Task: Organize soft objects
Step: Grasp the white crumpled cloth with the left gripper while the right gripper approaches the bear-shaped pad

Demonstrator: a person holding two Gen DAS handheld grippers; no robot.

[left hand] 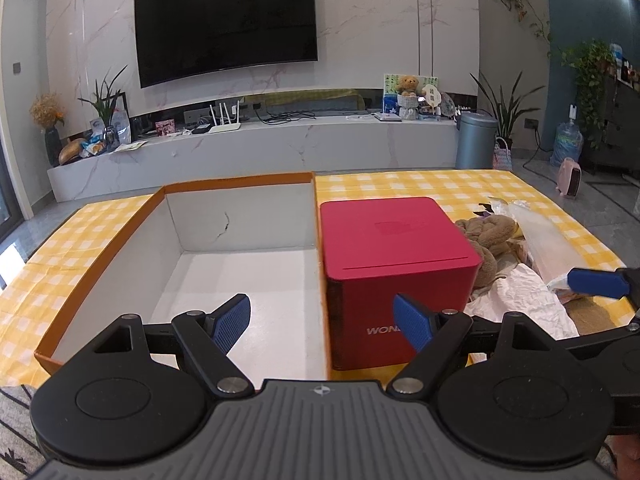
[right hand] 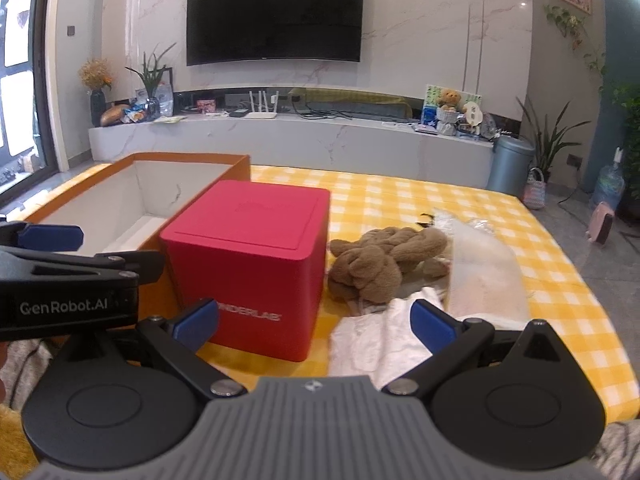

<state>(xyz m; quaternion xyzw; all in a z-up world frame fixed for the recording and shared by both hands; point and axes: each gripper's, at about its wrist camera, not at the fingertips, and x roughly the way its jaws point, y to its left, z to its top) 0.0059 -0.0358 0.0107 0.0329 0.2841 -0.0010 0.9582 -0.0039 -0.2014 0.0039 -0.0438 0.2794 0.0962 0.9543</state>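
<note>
Soft objects sit in a loose pile on the yellow checked tablecloth [right hand: 400, 200], right of the red box [right hand: 256, 256]. Nearest to you in the right wrist view: crumpled white cloth [right hand: 372, 340], lying just ahead of your right gripper [right hand: 316, 322] and partly between its blue pads. Your right gripper's jaws are spread wide, nothing clamped. Behind the cloth, the brown plush toy [right hand: 380, 260] lies knotted up, touching the cloth's far edge and close beside the red box. A clear plastic bag [right hand: 484, 268] lies right of the plush, overlapping it.

Your left gripper [left hand: 322, 324] is also spread apart and holds nothing. Its left pad hangs over the open orange box [left hand: 120, 240], its right pad in front of the red box. The orange box has a white interior and nothing visible inside; it stands left of the red box, walls touching or nearly so. The red box is closed, with partial white lettering on the front.

In the left wrist view, one blue finger [left hand: 596, 282] of your right gripper shows at the right edge, over the plastic bag.

Farther back: the marble TV console [right hand: 280, 136], a wall-mounted TV [right hand: 276, 12], a grey bin [right hand: 510, 166].
</note>
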